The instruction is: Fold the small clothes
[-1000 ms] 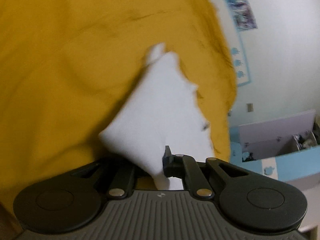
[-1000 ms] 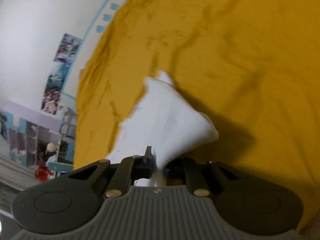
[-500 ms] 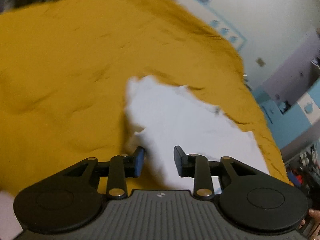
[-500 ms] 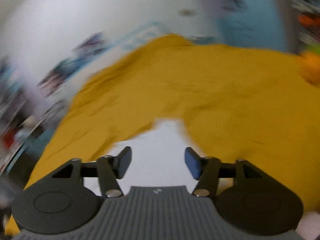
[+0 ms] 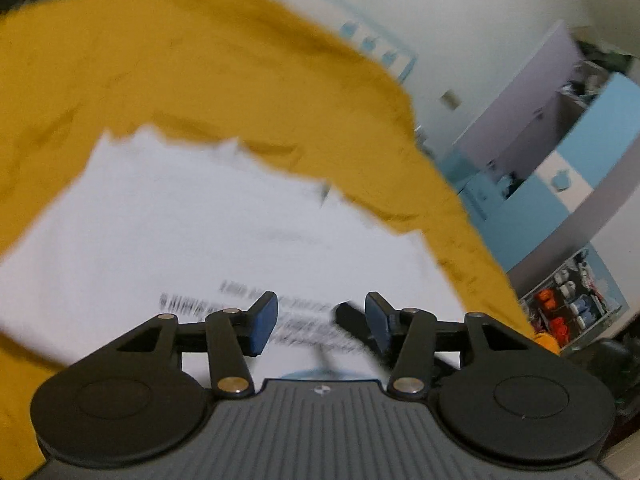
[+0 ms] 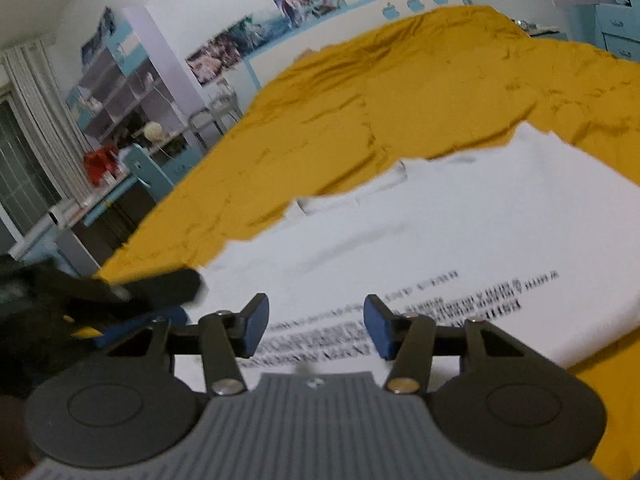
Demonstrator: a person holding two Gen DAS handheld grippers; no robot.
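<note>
Looking across a wide bed under a mustard-yellow cover [image 6: 440, 92], we have wrinkles all over it. Behind it stands a pale wall with a row of posters [image 6: 264, 36] and a light blue headboard panel [image 6: 412, 0] printed with apple shapes. Off to the left in the right wrist view there's an open shelf unit [image 6: 120, 88] in lilac and blue, a curtain [image 6: 40, 100] by the window, and a cluttered desk [image 6: 116, 184]. The left wrist view catches blue and lilac cabinets [image 5: 560, 128] on the far right, all smeared by motion blur.

Now the garment: a white T-shirt [image 6: 460, 232] lies spread flat on the cover, just ahead of and under both grippers. Our left gripper [image 5: 322, 322] hovers above the shirt's near part, jaws opening, blue pads well apart, no cloth pinched between them. Our right gripper [image 6: 316, 326] hangs over the printed area, jaws closing a little yet standing clearly apart, pads on nothing. In the right wrist view the left gripper [image 6: 160, 292] shows as a dark blur at the shirt's left edge.

The shirt [image 5: 192, 224] is plain white with several lines of small black text [image 6: 420, 320] across it, too blurred to read. Its neckline and a folded bit of fabric sit at the far edge, towards the headboard.
</note>
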